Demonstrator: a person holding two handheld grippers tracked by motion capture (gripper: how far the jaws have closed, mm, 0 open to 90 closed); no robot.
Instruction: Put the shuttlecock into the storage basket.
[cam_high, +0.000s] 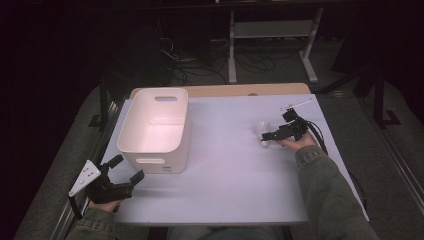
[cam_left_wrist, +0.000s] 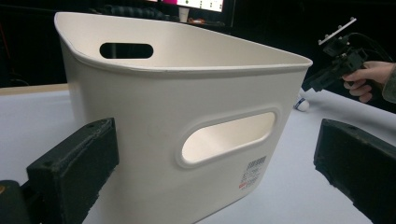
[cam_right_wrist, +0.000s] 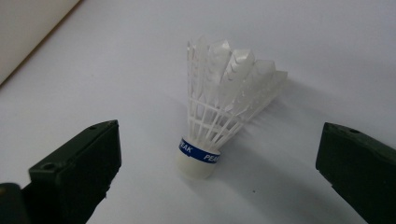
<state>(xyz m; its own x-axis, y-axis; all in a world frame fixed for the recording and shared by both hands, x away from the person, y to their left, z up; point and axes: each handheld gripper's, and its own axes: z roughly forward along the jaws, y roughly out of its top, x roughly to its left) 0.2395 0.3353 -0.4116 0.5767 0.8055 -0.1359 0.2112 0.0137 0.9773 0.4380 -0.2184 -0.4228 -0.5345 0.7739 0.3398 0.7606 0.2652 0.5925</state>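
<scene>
Over the bench, high view: a pale bench top (cam_high: 225, 175) carries a white tub (cam_high: 155, 127) at its left half and a shuttlecock (cam_high: 262, 134) at its right half, the two well apart.
Left gripper, high view: the left gripper (cam_high: 127, 169) sits at the near left corner of the bench, held by a hand in a green sleeve, jaws spread apart, pointing at the tub's near wall and just short of it.
Right gripper, high view: the right gripper (cam_high: 265, 139) is at the right side of the bench, reaching leftward, its tip right at the shuttlecock; a cable (cam_high: 320, 137) trails off behind it.
Tub, left gripper view: the white tub (cam_left_wrist: 187, 121) stands upright close ahead, a slot handle and a small barcode label (cam_left_wrist: 254, 171) on its near wall; the two black jaws stand wide apart on either side of that wall with nothing between them.
Far side, left gripper view: the other hand (cam_left_wrist: 369, 79) and its gripper show beyond the tub's right edge.
Shuttlecock, right gripper view: the shuttlecock (cam_right_wrist: 219, 116) rests on the bench on its white cork base, feathers leaning up and away to the right, a blue band around the base.
Right gripper, right gripper view: jaws wide apart, one on each side of the shuttlecock, neither touching it.
Corner, right gripper view: a piece of the tub's wall (cam_right_wrist: 28, 32) shows at upper left.
</scene>
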